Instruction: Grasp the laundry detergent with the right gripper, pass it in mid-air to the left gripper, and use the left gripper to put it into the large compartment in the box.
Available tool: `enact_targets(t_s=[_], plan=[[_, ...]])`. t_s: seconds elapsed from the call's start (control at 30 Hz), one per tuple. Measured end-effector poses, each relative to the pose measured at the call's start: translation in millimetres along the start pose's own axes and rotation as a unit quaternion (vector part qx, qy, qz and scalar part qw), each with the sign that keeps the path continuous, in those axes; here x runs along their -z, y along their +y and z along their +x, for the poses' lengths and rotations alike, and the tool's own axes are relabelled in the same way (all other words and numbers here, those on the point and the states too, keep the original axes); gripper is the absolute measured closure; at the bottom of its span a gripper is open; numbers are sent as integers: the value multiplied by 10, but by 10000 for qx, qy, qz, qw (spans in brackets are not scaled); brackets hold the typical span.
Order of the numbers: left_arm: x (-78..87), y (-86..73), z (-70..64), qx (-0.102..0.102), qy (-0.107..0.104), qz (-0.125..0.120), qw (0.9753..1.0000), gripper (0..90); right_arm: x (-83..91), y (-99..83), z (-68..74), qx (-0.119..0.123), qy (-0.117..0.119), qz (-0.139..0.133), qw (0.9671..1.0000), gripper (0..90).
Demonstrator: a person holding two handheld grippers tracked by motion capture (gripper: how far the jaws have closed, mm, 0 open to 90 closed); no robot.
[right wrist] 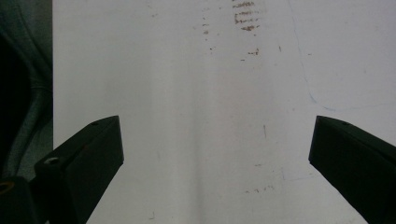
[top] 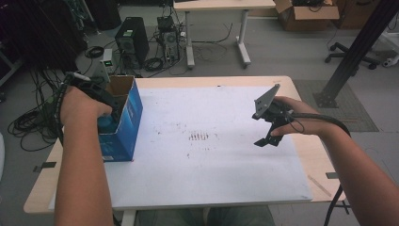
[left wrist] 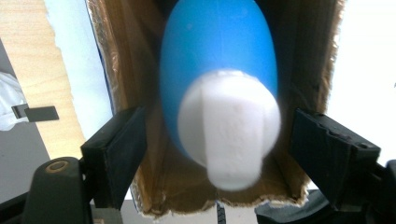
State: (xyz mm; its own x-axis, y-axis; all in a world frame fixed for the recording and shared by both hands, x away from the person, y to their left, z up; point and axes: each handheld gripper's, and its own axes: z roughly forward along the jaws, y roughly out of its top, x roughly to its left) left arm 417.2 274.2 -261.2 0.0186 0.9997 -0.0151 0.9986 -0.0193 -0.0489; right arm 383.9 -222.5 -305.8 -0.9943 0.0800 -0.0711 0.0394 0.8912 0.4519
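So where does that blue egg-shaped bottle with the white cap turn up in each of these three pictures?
High view: the blue egg-shaped bottle peeks out of the open blue cardboard box at the table's left, by the left gripper.
Left gripper view: bottle centre frame, inside the box, between the open jaws.
Right gripper view: not in it.
Shared landmark: the white table mat, with brown marks.

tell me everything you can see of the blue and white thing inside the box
The blue object is smooth, rounded and egg-like, looking like plastic or rubber, with a white cap or nozzle at the end facing the left claw. It sits inside the open cardboard box, brown inside and blue outside, at the table's left side. The claw's jaws stand open on either side of it, outside the box walls, not touching it. What lies under it is hidden, and the near end is blurred.
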Motion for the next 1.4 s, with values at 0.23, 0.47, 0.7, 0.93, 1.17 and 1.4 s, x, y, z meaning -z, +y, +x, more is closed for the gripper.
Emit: enact_targets(t_s=[0.23, 0.47, 0.7, 0.93, 1.17, 1.4], plan=[[108, -40, -35, -27, 145, -33, 9999, 116, 18, 0, 12, 18, -7, -14, 10000, 32], [207, -74, -84, -105, 212, -64, 9997, 68, 32, -7, 13, 23, -10, -21, 10000, 31], [356, -95, -196, -246, 258, -183, 9992, 20, 58, 1, 13, 41, -25, -25, 10000, 31], [610, -97, -372, -655, 312, -347, 9968, 2, 90, -1, 3, 32, -54, -4, 10000, 31], [848, -88, -713, -1336, 482, -404, 9890, 2, 116, 0, -23, 10, -66, 33, 10000, 31], [1025, -89, -1032, -2177, 432, -550, 9735, 2, 118, -8, -58, -18, -58, 83, 9999, 31]])
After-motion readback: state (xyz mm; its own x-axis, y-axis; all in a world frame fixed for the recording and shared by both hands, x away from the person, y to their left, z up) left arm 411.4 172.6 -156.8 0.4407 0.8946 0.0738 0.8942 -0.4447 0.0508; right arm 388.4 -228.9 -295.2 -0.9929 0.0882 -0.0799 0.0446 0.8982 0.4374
